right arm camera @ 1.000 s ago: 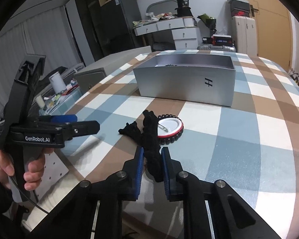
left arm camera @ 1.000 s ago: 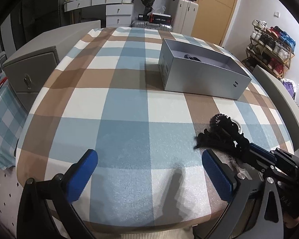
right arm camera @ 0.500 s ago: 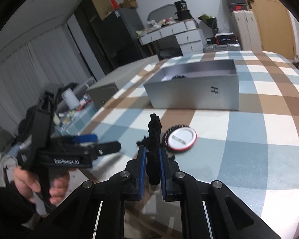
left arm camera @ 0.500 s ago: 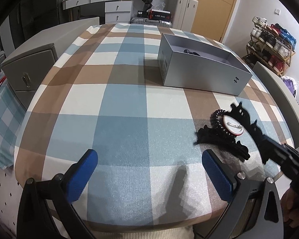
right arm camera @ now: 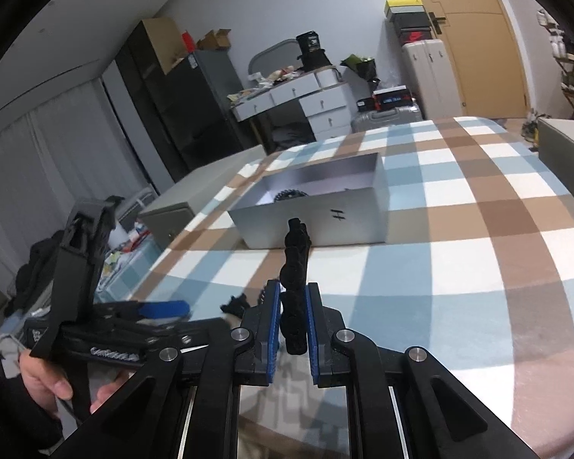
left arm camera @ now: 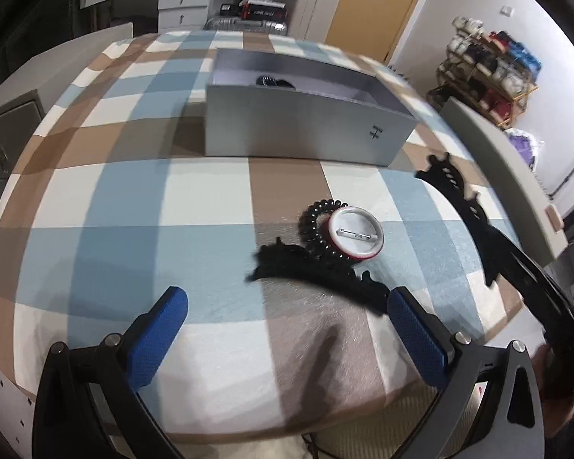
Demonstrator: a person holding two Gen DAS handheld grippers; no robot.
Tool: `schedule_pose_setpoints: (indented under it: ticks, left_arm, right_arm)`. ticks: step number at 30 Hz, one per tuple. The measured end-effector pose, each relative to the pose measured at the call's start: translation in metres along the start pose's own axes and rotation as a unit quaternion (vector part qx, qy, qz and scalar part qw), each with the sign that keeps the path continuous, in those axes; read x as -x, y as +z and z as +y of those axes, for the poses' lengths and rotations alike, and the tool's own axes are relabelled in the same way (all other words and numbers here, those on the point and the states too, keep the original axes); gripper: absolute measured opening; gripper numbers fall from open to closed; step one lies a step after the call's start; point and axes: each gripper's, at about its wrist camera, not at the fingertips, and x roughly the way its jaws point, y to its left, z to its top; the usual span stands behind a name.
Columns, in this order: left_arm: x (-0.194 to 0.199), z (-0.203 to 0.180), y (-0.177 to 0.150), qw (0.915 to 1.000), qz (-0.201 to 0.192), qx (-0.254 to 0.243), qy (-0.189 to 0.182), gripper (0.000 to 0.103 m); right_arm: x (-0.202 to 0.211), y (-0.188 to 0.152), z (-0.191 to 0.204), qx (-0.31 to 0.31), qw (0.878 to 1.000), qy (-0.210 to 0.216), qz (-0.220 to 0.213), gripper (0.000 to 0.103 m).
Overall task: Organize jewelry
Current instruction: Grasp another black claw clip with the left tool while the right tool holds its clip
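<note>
right gripper (right arm camera: pixel 292 329) — pinching a black hair clip (right arm camera: pixel 295 267) upright at frame centre, probably for carrying to the grey box (right arm camera: pixel 317 206) marked "H" | left gripper (left arm camera: pixel 287 329) — spread, idle at lower frame | left on the cloth: pin badge (left arm camera: pixel 356 234), coil hair tie (left arm camera: pixel 317 216), second black clip (left arm camera: pixel 317 271)

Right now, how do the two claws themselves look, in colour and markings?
Both are black frames with silver screws and blue textured pads. The left claw carries white lettering on its side, blurred here, and a thin black cable hangs below its handle. The right claw shows no marking.
</note>
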Motion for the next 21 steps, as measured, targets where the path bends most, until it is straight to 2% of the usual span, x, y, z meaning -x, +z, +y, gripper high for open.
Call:
schedule_pose_setpoints:
  ticks: [3,9,15,18,20,21]
  left_arm:
    - [-0.008,-0.001,0.005,0.9997,0.012,0.019,-0.001,0.102]
    - [-0.015,-0.009,0.011,0.9986,0.021,0.027,0.04,0.102]
    - [-0.021,-0.023,0.004,0.9959,0.017,-0.013,0.088,0.101]
    - [-0.016,-0.022,0.0,0.9962,0.01,-0.017,0.084,0.092]
    - [-0.009,-0.024,-0.005,0.9955,0.003,-0.04,0.086,0.079]
    - [-0.007,-0.026,-0.005,0.9945,0.001,-0.052,0.091,0.078]
  right_arm:
    - [0.006,-0.003,-0.005,-0.003,1.0,-0.004,-0.003,0.012]
    - [0.013,-0.009,-0.014,-0.013,1.0,0.003,-0.01,0.012]
    - [0.018,-0.011,-0.018,-0.015,1.0,0.001,-0.015,0.012]
    - [0.019,-0.012,-0.019,-0.019,1.0,0.005,-0.016,0.012]
    - [0.019,-0.013,-0.018,-0.019,1.0,0.009,-0.012,0.012]
    - [0.018,-0.014,-0.018,-0.019,1.0,0.011,-0.01,0.012]
